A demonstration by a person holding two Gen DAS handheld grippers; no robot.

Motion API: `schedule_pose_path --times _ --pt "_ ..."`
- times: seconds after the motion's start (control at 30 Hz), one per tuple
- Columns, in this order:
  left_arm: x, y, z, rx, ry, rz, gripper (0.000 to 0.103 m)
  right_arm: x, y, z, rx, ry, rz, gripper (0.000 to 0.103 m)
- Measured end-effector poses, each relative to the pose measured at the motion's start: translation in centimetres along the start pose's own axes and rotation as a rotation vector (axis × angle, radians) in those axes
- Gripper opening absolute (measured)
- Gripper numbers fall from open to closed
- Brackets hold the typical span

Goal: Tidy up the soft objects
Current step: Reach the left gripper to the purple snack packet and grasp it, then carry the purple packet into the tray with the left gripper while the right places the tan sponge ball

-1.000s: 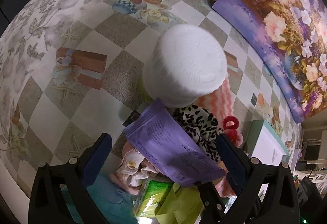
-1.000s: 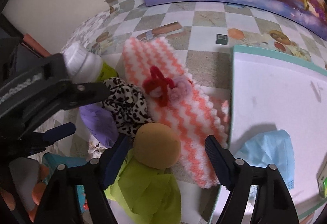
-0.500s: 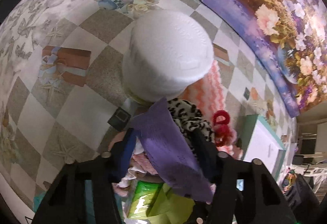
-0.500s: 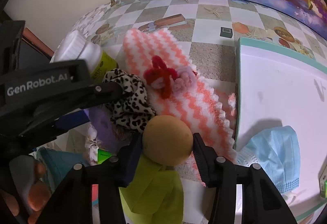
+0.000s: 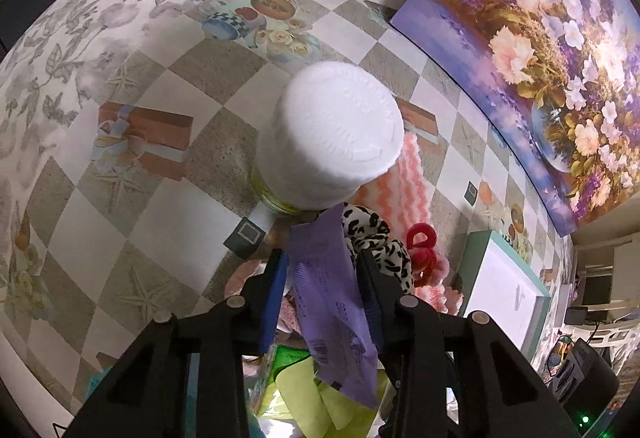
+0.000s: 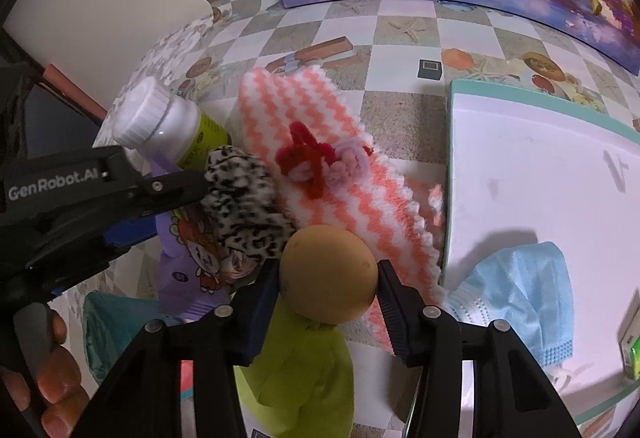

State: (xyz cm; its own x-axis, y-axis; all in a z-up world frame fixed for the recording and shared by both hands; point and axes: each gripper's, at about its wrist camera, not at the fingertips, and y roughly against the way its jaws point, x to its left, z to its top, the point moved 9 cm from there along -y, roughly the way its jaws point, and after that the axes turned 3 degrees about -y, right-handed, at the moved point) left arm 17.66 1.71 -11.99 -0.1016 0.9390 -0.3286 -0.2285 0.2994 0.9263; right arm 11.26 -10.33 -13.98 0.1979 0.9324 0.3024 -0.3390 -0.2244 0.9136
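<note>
A table under a checkered, picture-printed tablecloth [image 6: 404,118] is filling the frame. A white tray [image 6: 540,174] is lying at right, a zigzag-knit orange cloth [image 6: 320,118] at centre, and a white-capped bottle [image 6: 168,126] is standing at left.

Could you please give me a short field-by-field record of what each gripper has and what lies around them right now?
left gripper: jaws just closed onto the purple packet
right gripper: shut on the tan ball
beside packet: white-capped bottle, leopard-print cloth
behind ball: orange-and-white knit cloth
on white tray: blue face mask
</note>
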Motion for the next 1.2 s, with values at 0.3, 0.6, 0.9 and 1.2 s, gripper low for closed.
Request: schedule_pose_path --times 0.3,0.6,0.9,1.2 --pt "-0.2 0.9 -0.4 -0.018 -0.02 -0.002 0.02 -0.3 0.2 0.0 -0.001 -0.015 0.001 0.051" --pt "-0.6 1.4 -0.3 -0.051 -0.037 0.001 0.01 -0.3 0.9 -0.1 -0.008 -0.018 0.012 0.051" --pt "-1.1 4.2 0.3 -0.123 -0.055 -0.015 0.01 -0.8 2.4 0.3 -0.028 -0.052 0.025 0.05" --pt "-3.4 8.0 0.7 -0.225 -0.118 -0.053 0.01 -2.4 4.8 1.0 -0.069 -0.078 -0.016 0.05"
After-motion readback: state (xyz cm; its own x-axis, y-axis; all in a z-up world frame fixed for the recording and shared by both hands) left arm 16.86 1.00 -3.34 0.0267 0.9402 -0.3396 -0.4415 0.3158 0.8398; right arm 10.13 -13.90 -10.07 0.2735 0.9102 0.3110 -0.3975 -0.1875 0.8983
